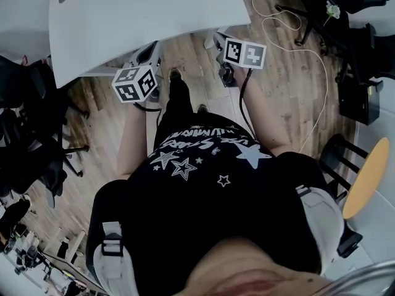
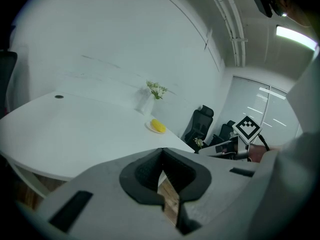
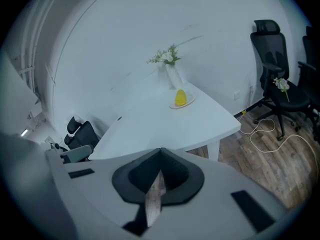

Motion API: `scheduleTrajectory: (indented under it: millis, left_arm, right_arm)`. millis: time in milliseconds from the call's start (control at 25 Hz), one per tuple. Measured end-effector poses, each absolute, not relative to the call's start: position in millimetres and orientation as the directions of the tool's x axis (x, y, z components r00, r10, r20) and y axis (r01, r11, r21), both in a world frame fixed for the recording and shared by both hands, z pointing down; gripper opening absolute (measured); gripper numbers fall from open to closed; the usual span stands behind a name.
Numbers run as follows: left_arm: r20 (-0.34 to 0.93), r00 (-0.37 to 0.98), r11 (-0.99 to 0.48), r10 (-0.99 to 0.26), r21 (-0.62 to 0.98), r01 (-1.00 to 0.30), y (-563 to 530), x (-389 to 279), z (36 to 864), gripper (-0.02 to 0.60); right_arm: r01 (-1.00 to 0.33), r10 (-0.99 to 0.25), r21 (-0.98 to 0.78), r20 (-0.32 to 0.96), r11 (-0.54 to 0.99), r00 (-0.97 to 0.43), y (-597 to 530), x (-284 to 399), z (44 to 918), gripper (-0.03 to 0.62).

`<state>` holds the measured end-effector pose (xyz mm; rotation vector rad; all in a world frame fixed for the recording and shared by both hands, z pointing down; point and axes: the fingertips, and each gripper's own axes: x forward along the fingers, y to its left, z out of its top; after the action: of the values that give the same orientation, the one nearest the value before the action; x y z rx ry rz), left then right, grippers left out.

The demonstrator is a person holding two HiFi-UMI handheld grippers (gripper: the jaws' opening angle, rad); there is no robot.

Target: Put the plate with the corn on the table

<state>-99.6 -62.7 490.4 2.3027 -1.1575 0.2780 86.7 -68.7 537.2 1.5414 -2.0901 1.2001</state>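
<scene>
Person stands at the corner of the white table, a gripper in each hand, both off the tabletop and over wood floor. The left gripper has its jaws together with nothing between them. Same for the right gripper, pressed together and empty. The plate with the yellow corn sits on the table's far side, next to a vase of flowers, well apart from both grippers. Black office chair and a loose cable lie off to the right.
</scene>
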Motion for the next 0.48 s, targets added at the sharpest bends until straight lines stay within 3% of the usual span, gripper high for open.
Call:
scheduleTrajectory:
  millis: [480]
  left_arm:
    - [0.384,0.611,-0.497,-0.692,0.359,-0.79,-3,-87,472,0.006]
  right_arm:
    - [-0.897,-0.686,-0.417,0.61,0.148,-0.396,-12,97,507,0.006]
